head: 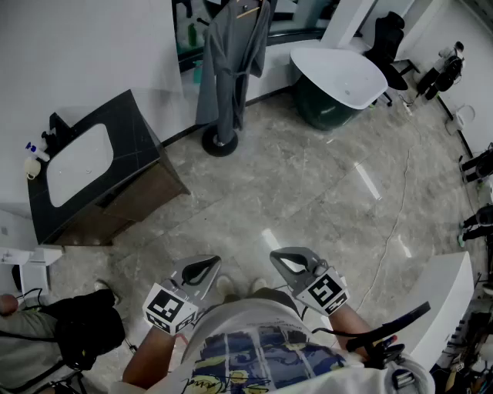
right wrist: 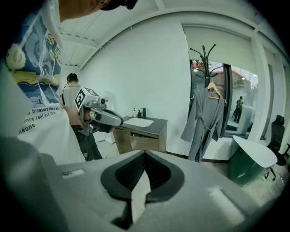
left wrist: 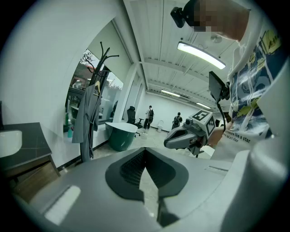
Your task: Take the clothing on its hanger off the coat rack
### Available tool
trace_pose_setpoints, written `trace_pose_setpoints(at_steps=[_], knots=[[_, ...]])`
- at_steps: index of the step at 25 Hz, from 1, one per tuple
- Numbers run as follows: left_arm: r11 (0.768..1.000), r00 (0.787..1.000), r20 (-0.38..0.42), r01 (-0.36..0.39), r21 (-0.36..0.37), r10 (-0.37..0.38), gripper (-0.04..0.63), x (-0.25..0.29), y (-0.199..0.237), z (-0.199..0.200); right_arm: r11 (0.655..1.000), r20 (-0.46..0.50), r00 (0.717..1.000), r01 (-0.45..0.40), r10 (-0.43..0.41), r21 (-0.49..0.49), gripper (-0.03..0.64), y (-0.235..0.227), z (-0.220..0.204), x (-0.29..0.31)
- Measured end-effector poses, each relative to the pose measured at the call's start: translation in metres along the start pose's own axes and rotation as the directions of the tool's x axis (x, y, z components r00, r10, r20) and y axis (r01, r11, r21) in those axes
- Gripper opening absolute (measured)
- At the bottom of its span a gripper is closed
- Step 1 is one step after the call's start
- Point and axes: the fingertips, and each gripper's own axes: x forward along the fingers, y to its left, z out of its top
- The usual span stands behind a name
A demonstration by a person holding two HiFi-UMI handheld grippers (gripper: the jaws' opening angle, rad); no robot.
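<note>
My left gripper (head: 208,265) and right gripper (head: 281,260) are both pinched together, empty, well apart from the long grey robe (head: 227,69) on the black coat rack (head: 219,143); my white shirt (left wrist: 247,136) reads "treasure like a star".

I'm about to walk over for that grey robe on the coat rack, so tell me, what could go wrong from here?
1. The long grey robe hangs by a wooden hanger high on the black coat rack. A sideways pull instead of a lift might tip the rack on its single round base.
2. The left gripper and right gripper both have their jaws shut and empty, so they must open before reaching the hanger.
</note>
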Motion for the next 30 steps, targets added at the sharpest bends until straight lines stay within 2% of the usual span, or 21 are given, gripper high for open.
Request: trace_pose_setpoints(at_steps=[4,9,13,17,22,27,29,30], knots=[[0.999,0.999,-0.023,0.027,0.038,-0.026,0.002,0.006,0.000,0.002,1.000,0.026,1.000,0.015,-0.015,0.016,0.002,-0.005,-0.004,0.002],[0.998,0.998,-0.042,0.043,0.038,-0.042,0.002,0.027,0.005,0.002,0.999,0.032,0.999,0.025,-0.026,0.033,0.002,-0.022,-0.005,0.001],[0.997,0.998,-0.043,0.047,0.057,-0.045,0.003,0.061,0.016,0.016,0.998,0.048,0.998,0.035,-0.038,0.058,0.002,-0.060,-0.009,0.000],[0.995,0.999,-0.044,0.035,0.090,-0.031,0.052,0.103,0.036,0.048,0.998,0.082,0.996,0.036,-0.040,0.052,0.002,-0.117,0.004,0.008],[0.990,0.999,-0.036,-0.015,0.138,0.020,0.102,0.157,0.079,0.103,0.999,0.106,0.994,0.022,-0.027,0.047,0.002,-0.195,0.020,0.012],[0.980,0.992,0.015,-0.123,0.158,0.122,0.160,0.203,0.146,0.155,0.999,0.095,0.995,0.036,-0.038,0.029,0.004,-0.266,0.012,0.012],[0.970,0.985,0.019,-0.174,0.172,0.173,0.194,0.216,0.177,0.180,0.997,0.094,0.994,0.045,-0.050,0.056,0.052,-0.286,0.011,0.011],[0.963,0.980,0.018,-0.199,0.182,0.199,0.202,0.220,0.193,0.193,0.996,0.096,0.994,0.048,-0.054,0.070,0.054,-0.293,0.010,0.012]])
